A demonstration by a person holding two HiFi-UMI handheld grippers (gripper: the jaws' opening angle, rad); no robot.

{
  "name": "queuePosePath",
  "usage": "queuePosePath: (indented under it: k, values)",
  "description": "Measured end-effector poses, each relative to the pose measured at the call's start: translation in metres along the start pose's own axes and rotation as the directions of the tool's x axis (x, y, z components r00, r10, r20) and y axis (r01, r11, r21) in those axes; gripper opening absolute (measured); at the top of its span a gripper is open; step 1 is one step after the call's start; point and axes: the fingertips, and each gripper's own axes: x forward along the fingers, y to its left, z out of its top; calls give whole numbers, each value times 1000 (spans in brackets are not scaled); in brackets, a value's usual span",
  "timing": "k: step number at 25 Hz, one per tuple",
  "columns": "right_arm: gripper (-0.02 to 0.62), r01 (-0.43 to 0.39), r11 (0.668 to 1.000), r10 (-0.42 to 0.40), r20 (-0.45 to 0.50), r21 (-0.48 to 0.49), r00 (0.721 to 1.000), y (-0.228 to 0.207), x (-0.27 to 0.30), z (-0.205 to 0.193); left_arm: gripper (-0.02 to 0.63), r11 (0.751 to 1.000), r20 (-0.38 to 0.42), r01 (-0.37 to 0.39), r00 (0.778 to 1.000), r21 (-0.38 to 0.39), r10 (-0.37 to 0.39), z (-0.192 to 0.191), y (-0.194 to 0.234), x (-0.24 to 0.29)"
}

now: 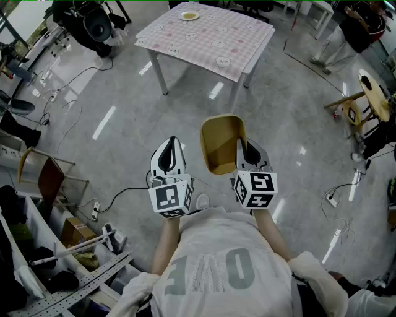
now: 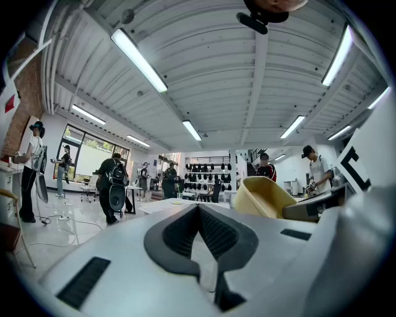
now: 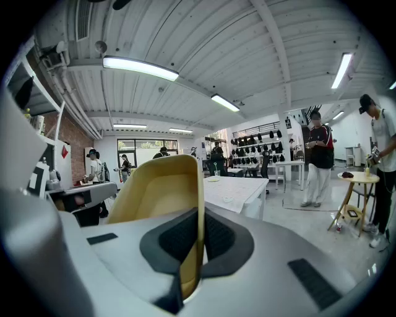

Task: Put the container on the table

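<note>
Head view looks down on my two grippers held out over the glossy grey floor [image 1: 124,99], well short of the white-legged table with a pink checked cloth [image 1: 204,34]. My right gripper [image 1: 244,147] has its jaws pressed together on one side wall of the mustard-yellow plastic container with rounded corners [image 1: 219,142]; in the right gripper view the thin yellow wall [image 3: 199,204] runs straight down between the dark ribbed pads [image 3: 218,238], and the tub's hollow [image 3: 154,195] opens to the left of them. The container hangs in the air on the near side of the table, touching nothing but my pads. My left gripper [image 1: 171,143] sits just beside it, farther from the table's right-hand corner, its jaws brought together on nothing, as the left gripper view [image 2: 199,210] shows.

On the table's far end rests a small pale plate [image 1: 190,15]. Bare floor lies between the container and the table's near edge. Left of the table a black cable [image 1: 124,191] trails across the floor to a white power strip [image 1: 94,210]. Right of the table stands a round wooden stool [image 1: 374,93], and people stand beyond the table.
</note>
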Motion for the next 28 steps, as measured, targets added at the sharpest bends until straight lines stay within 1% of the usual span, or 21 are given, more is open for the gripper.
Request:
queuePosePath:
  k: [5,8,15,18,25,28]
  values:
    - [31,-9,1000,9,-31,-4,999,13,2,-10,23,1000,-14,2,1000,-10,-3,-6,8,-3]
    - [31,-10,1000,10,-45,14,999,15,4,-13,23,1000,-21,5,1000,-15,-5,-7,11,-3]
    - [31,4,999,-2,-32,53,999,22,16,-12,23,999,-24,14,1000,-33,-15,-10,33,8]
    - [31,12,999,-10,-36,53,999,27,23,-12,23,999,-24,20,999,-42,-21,-12,43,14]
    - [31,41,998,-36,-81,53,996,34,37,-22,23,996,-51,36,998,-82,-41,-26,58,29]
    - [31,43,998,-38,-79,55,996,33,48,-20,23,996,-51,47,997,-81,-51,-28,61,42]
